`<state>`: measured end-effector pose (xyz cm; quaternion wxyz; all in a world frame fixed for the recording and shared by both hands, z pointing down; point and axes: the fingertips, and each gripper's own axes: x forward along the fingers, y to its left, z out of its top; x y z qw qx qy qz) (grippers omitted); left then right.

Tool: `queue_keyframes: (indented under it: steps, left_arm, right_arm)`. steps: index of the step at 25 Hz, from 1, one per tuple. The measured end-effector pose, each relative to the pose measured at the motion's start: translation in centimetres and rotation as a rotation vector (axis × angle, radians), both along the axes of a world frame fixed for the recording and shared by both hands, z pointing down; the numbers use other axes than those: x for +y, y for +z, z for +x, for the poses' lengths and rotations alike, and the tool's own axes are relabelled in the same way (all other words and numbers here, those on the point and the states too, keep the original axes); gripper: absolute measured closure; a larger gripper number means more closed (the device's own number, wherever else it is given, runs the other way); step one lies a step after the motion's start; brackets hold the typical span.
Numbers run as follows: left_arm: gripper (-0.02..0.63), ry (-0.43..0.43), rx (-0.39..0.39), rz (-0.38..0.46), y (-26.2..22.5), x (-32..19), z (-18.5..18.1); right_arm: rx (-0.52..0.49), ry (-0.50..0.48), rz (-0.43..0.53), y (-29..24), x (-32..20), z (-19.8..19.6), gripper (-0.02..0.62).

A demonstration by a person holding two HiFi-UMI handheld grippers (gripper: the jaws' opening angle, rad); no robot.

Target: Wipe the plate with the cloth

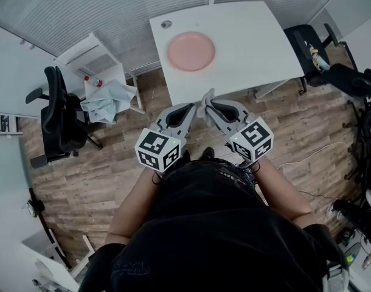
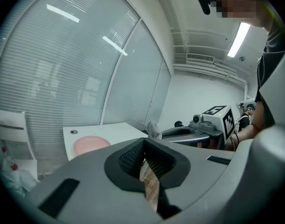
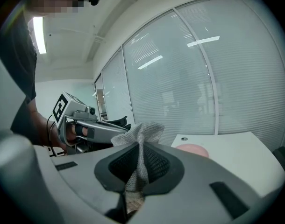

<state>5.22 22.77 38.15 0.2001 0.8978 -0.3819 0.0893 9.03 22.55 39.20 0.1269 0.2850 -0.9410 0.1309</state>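
The right gripper (image 1: 205, 104) has its jaws clamped on a crumpled grey mesh cloth (image 3: 145, 134); the left gripper (image 1: 193, 107) has its jaws closed on nothing. The round pink plate (image 1: 191, 50) lies untouched on the far white surface (image 1: 252, 41). I judge this the approach step: next, the cloth must be brought down onto the plate.

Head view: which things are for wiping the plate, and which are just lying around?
For the job:
pink plate
white table under it
grey cloth
right gripper, shut on the cloth

Just lying about:
black office chair at the left
light blue fabric heap
red-capped bottle
black chair at the right
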Motion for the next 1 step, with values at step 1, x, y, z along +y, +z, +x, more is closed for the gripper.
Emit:
queue_keyframes:
  steps: [1]
  left_arm:
    - [0.591,-0.001,-0.001,0.0,-0.03,0.31,0.36]
  right_arm:
    - [-0.003,-0.001,0.0,-0.08,0.31,0.3,0.552]
